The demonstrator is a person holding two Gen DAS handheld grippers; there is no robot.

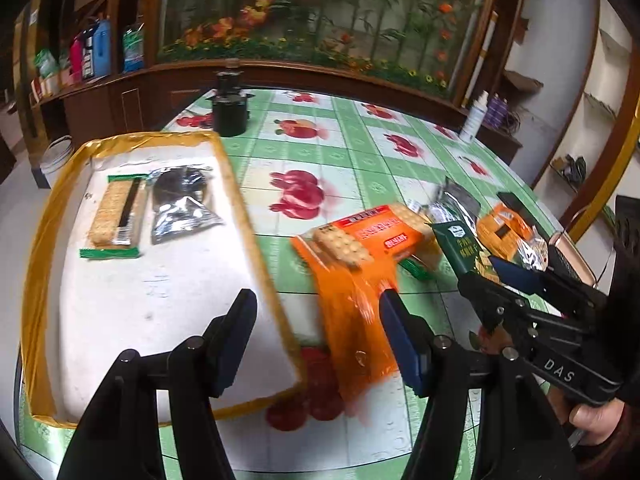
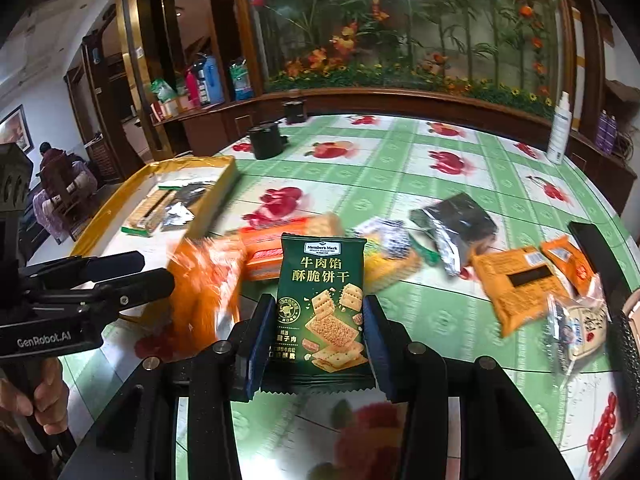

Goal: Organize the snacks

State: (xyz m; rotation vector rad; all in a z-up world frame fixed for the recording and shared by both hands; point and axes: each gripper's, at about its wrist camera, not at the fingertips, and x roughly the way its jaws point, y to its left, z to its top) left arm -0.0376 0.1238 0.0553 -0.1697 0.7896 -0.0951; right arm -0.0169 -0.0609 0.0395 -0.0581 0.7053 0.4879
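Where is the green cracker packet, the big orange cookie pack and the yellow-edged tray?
green cracker packet (image 2: pixel 320 312), right wrist view, middle of its printed front.
orange cookie pack (image 1: pixel 376 236), left wrist view, its orange label.
yellow-edged tray (image 1: pixel 240 200), left wrist view, its right yellow rim.

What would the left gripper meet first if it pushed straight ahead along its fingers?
Probably the yellow-rimmed tray: the open left gripper straddles its right rim. The orange cracker pack lies just right, near the right finger. Depth is unclear.

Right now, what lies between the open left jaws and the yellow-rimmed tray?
Nothing: in the left wrist view the left gripper hangs over the tray's right rim, the orange cracker pack against its right finger.
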